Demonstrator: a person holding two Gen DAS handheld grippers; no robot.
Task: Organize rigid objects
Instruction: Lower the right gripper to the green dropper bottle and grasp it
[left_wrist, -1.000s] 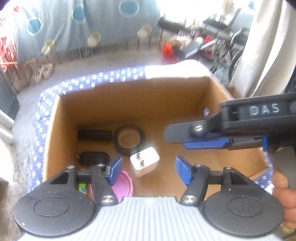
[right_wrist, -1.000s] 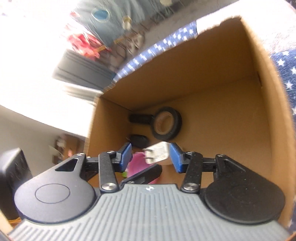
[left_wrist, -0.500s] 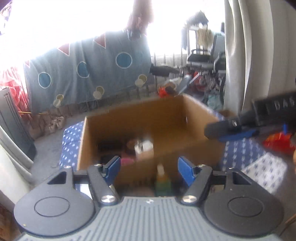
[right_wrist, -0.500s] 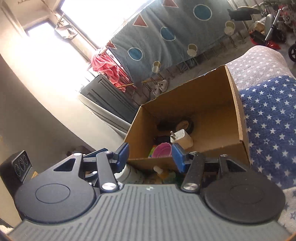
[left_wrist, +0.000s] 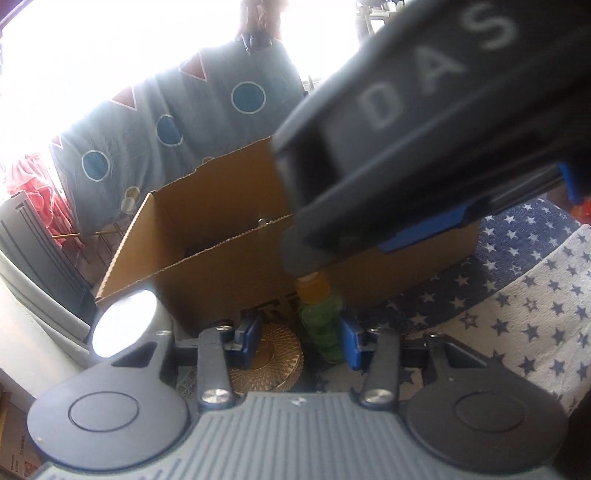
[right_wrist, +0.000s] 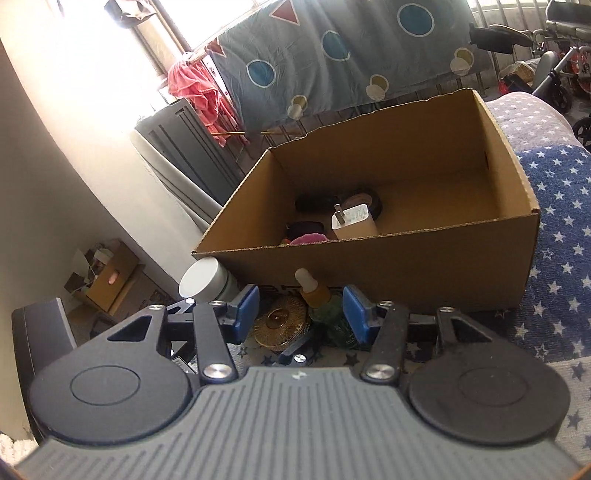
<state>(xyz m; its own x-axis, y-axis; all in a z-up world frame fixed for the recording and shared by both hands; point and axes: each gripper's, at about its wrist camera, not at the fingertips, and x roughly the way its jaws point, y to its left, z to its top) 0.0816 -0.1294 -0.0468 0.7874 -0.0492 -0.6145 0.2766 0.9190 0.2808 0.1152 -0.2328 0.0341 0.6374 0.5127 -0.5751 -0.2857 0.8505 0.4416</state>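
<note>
Dropper bottle (right_wrist: 322, 302) stands at the box (right_wrist: 406, 266) front wall; left gripper (left_wrist: 301, 341) jaws closing around it, not yet pressing; right gripper (right_wrist: 301, 314) jaws apart, empty; we'd grip the green body squarely.

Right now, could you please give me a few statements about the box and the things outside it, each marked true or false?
1. A white plug adapter lies inside the cardboard box. True.
2. The green bottle with the amber neck is inside the box. False: it stands outside, in front of the box's near wall.
3. A gold ribbed disc lies beside the green bottle, outside the box. True.
4. The left tool is clamped on the white adapter. False: its jaws are closing with the green bottle between them, and the adapter is in the box.
5. The box sits on a plain red cloth. False: the cloth is blue and white with stars.
</note>
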